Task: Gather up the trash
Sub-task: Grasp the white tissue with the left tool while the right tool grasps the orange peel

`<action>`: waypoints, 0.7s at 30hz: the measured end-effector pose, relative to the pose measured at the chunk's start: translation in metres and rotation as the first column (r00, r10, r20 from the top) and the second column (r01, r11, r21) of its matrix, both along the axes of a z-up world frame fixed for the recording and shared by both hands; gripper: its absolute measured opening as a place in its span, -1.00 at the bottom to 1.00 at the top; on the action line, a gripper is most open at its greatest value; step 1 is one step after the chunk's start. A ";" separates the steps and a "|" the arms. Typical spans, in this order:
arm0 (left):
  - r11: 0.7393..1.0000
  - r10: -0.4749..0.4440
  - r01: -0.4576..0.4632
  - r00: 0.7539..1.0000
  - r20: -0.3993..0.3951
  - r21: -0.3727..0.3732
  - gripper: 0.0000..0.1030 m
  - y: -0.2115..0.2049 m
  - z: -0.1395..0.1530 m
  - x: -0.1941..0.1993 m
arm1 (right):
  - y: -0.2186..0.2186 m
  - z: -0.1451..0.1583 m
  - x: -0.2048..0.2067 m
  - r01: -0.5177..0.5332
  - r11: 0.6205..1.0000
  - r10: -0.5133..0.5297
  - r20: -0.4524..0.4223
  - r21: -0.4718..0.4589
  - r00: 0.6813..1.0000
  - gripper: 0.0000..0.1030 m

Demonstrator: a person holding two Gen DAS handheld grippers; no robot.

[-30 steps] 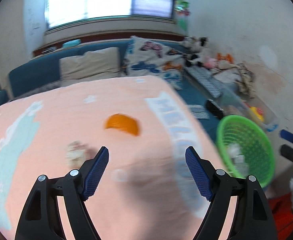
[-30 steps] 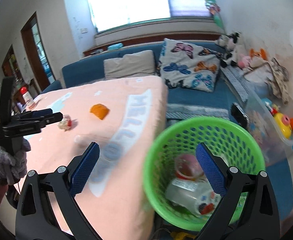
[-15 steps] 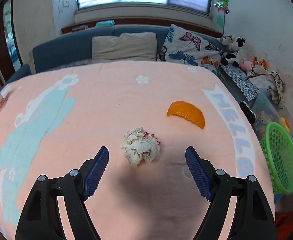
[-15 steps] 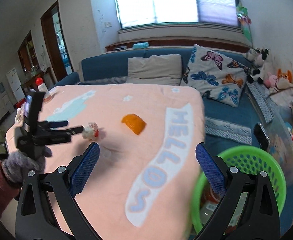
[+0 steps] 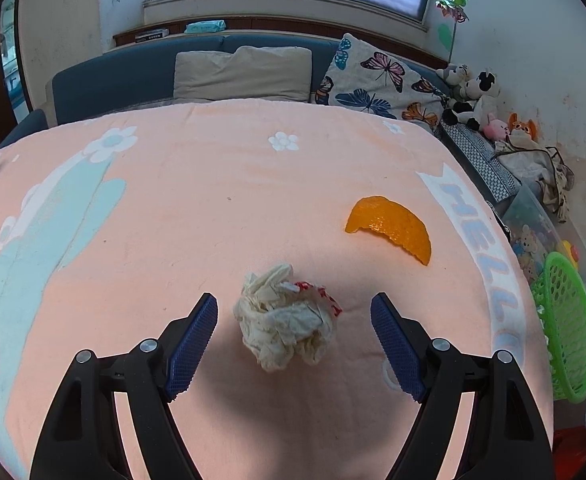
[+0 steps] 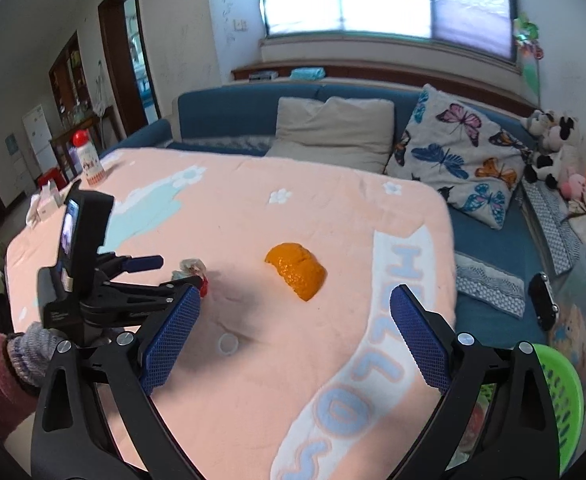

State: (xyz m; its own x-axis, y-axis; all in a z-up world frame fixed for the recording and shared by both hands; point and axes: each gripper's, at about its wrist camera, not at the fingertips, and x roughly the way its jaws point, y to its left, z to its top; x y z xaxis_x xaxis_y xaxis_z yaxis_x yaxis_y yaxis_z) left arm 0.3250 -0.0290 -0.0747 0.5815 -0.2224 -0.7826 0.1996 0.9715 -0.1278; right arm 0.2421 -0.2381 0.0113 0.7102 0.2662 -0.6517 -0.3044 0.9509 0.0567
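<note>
A crumpled white paper ball (image 5: pixel 287 322) with red print lies on the pink blanket (image 5: pixel 197 200), between the wide-open jaws of my left gripper (image 5: pixel 295 330). An orange peel (image 5: pixel 393 228) lies farther right. In the right wrist view my right gripper (image 6: pixel 293 324) is open and empty above the blanket, with the orange peel (image 6: pixel 297 270) just ahead of it. My left gripper (image 6: pixel 165 276) shows there at the left, around the paper ball (image 6: pixel 191 268). A green basket (image 5: pixel 569 328) stands off the blanket's right edge; it also shows in the right wrist view (image 6: pixel 561 392).
A small white cap (image 6: pixel 228 344) lies on the blanket. A blue sofa (image 6: pixel 245 108) with pillows is behind. A clear toy bin (image 5: pixel 533 220) and plush toys (image 5: pixel 473 96) line the right wall. A red-capped bottle (image 6: pixel 87 160) stands at the far left.
My left gripper has swung left from the basket side and closed in on the paper ball, now between its jaws. My right gripper has turned from over the basket toward the orange peel.
</note>
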 end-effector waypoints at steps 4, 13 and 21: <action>1.000 0.000 0.000 1.000 -0.005 -0.013 0.47 0.004 -0.004 0.007 | 0.009 -0.017 0.022 -0.019 1.000 0.018 -0.026 -0.015 0.999 0.83; 0.998 -0.030 0.029 0.999 -0.031 -0.055 0.13 0.008 -0.013 0.021 | 0.021 -0.062 0.068 -0.050 0.998 0.048 -0.100 -0.024 0.994 0.75; 0.996 -0.075 0.074 0.997 -0.014 -0.056 -0.27 0.006 -0.010 0.022 | 0.022 -0.101 0.108 -0.060 0.998 0.055 -0.162 -0.027 0.985 0.61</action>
